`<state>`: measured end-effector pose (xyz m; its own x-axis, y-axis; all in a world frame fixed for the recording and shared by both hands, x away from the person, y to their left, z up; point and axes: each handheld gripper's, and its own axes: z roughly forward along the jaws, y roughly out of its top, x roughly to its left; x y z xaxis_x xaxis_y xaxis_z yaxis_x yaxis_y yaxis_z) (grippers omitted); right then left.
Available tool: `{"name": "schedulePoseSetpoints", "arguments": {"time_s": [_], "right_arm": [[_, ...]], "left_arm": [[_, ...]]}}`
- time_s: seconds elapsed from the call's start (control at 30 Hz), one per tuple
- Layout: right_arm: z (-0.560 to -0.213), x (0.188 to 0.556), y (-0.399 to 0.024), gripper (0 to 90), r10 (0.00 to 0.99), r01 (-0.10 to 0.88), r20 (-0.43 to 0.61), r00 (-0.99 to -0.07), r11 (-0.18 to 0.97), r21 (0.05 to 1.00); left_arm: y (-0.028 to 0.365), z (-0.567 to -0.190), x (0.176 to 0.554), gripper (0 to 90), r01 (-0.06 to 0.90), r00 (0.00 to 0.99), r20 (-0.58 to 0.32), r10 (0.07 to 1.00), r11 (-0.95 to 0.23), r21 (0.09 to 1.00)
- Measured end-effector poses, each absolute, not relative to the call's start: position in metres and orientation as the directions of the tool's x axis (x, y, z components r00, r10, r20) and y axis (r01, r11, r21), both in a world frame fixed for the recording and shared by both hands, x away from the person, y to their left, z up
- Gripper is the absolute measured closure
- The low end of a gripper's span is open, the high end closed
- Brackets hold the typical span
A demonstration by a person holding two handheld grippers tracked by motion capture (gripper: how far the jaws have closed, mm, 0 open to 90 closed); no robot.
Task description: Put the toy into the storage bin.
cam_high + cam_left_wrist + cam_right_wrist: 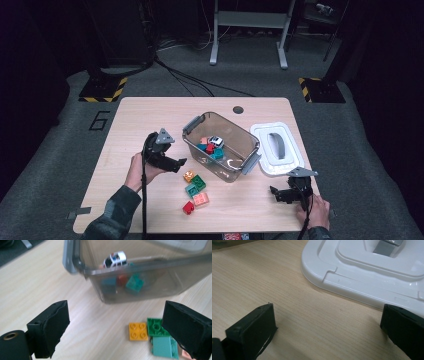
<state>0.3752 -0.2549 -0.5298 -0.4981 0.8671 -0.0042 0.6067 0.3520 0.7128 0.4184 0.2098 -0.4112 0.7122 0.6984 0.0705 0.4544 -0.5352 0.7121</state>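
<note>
The left gripper (113, 327) hangs above the table with its two black, rough-faced jaws spread wide and nothing between the pads. Just ahead of it and low to its right jaw lies a loose cluster of bricks: an orange brick (138, 331), flat and square with four round studs, touches a green brick (157, 327) beside it, and a pale teal brick (163, 347) lies just below the green one, partly behind the right jaw. In the high view a red brick (188, 207) and a pink brick (201, 199) sit at the near end of the same cluster.

Beyond the bricks stands the bin (155, 290), a smoky clear plastic tub with rounded corners and a grey latch on its end. Inside lie teal and red bricks and a small white toy car (115, 259).

The right gripper (328, 326) rests low over the bare pale wood-grain table (287, 285), jaws released and wide apart, gripping nothing. The glossy white lid (362, 282), smooth moulded plastic with a grey handle, lies flat just ahead of it, close to its right jaw.
</note>
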Motion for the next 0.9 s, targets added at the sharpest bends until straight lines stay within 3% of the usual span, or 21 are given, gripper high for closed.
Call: {"name": "schedulePoseSetpoints", "arguments": {"time_s": [0.37, 0.67, 0.9], "right_arm": [[-0.53, 0.375, -0.254, 0.0, 0.868, 0.608, 0.001, -0.497, 0.347, 0.714], [-0.53, 0.375, -0.255, 0.0, 0.867, 0.609, 0.001, -0.498, 0.349, 0.712], [-0.53, 0.375, -0.254, 0.0, 0.868, 0.609, 0.001, -0.497, 0.348, 0.713]], "left_arm": [[0.199, -0.473, 0.424, 10.0, 0.535, 0.687, 0.028, 0.726, -0.531, 0.657], [0.182, -0.494, 0.432, 14.1, 0.563, 0.69, 0.007, 0.724, -0.543, 0.623], [0.194, -0.496, 0.435, 15.1, 0.584, 0.667, 0.007, 0.745, -0.529, 0.615]]}}
